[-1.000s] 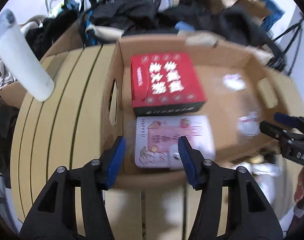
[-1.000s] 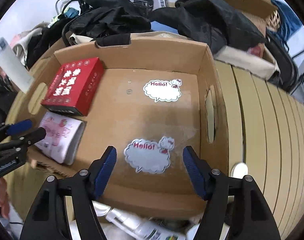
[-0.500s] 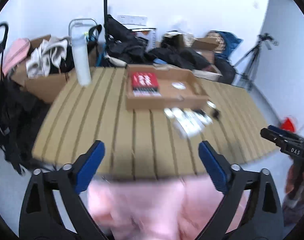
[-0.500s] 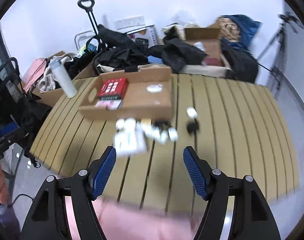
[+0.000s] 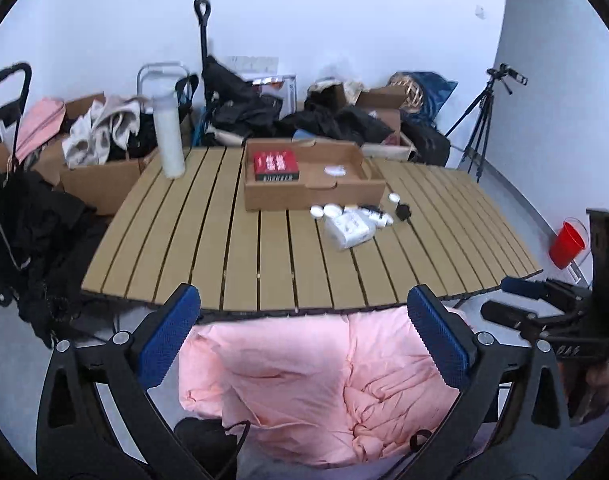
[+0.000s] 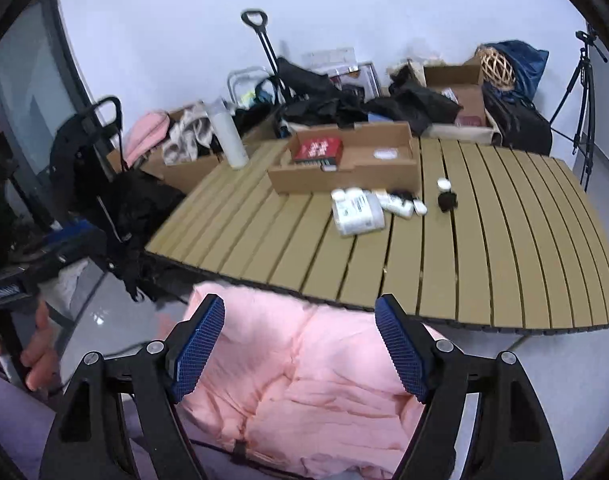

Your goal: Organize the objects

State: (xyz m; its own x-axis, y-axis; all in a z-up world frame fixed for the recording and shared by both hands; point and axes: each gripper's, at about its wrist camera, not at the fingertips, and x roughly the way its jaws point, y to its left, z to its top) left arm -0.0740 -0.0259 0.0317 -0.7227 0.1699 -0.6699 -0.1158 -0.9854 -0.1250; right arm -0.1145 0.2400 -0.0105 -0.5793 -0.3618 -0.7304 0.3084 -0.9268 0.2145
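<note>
A shallow cardboard box [image 5: 272, 196] [image 6: 356, 178] sits at the far side of a slatted wooden table [image 5: 232, 256] [image 6: 484, 248]. A red box [image 5: 275, 165] [image 6: 318, 149] lies inside it. Several white bottles and jars [image 5: 350, 222] [image 6: 356, 212] and a small black item [image 5: 403, 212] [image 6: 447, 201] lie loose on the table in front of the box. My left gripper [image 5: 304, 332] is open and empty, well back from the table's near edge. My right gripper [image 6: 300, 344] is open and empty too, also back from the table, and shows in the left wrist view [image 5: 516, 300].
A tall white bottle [image 5: 168, 140] [image 6: 229, 138] stands at the table's far left corner. Pink padded cloth [image 5: 312, 380] [image 6: 304, 392] lies below both grippers. Boxes, clothes and bags are piled behind the table. A tripod [image 5: 484, 128] and a red bucket [image 5: 567, 244] stand at right.
Both grippers have pulled far back from over the cardboard box to beyond the table's near edge. The whole table and the pink cloth have come into view.
</note>
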